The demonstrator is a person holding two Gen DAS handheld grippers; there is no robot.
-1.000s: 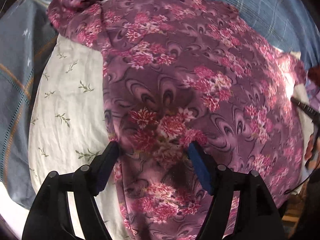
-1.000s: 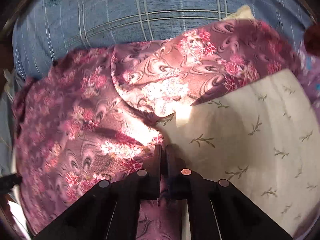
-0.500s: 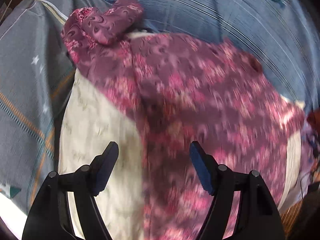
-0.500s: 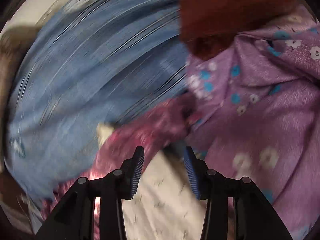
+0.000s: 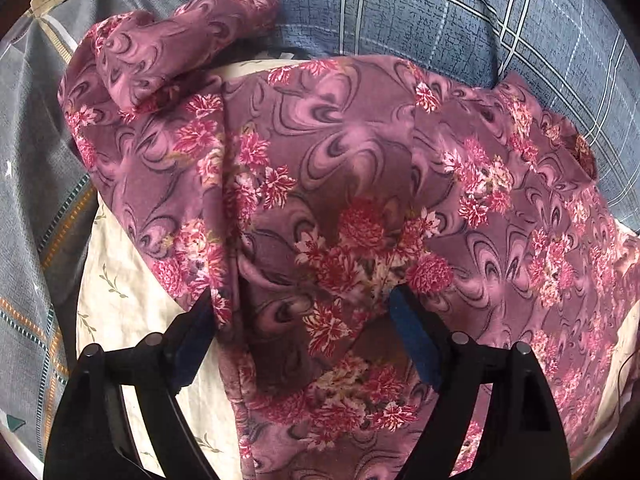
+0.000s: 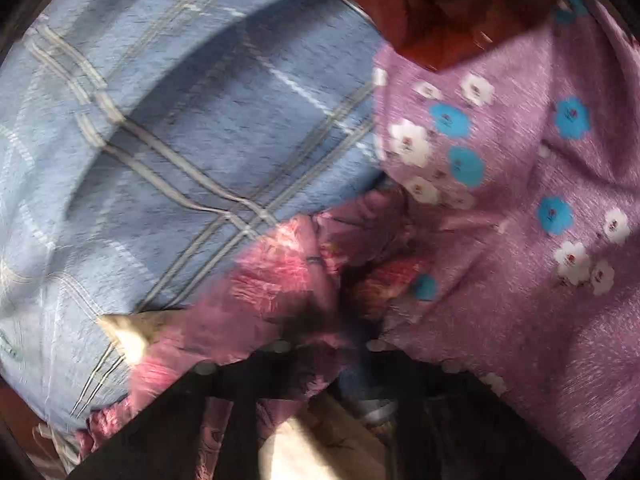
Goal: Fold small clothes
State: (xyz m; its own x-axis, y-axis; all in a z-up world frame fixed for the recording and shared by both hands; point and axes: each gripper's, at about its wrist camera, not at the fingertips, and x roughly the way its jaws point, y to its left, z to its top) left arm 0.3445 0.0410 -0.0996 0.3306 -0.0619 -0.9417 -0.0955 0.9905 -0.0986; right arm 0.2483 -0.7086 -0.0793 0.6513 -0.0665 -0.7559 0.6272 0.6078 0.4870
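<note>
A purple floral garment point(image 5: 340, 160) lies spread over a cream leaf-print pillow point(image 5: 120, 288), one sleeve point(image 5: 180, 40) folded back at the top left. My left gripper point(image 5: 300, 316) points down over the garment's near part. Its jaws are opening and straddle a raised fold without pressing on it. The right wrist view is blurred. There my right gripper point(image 6: 340, 300) is shut at the bunched edge of the floral garment point(image 6: 272, 280), and seems to pinch that edge.
A blue plaid bedsheet point(image 5: 440, 12) lies behind the pillow, and a grey striped cloth point(image 5: 32, 160) lies to its left. Right of the garment's edge lies a lilac cloth with blue and white flowers point(image 6: 500, 200), with a red-brown cloth point(image 6: 440, 8) above it.
The left gripper slid along the garment toward its sleeve end and its jaws widened. The right gripper let go of the garment's near edge, swung to the far edge, opened, then shut.
</note>
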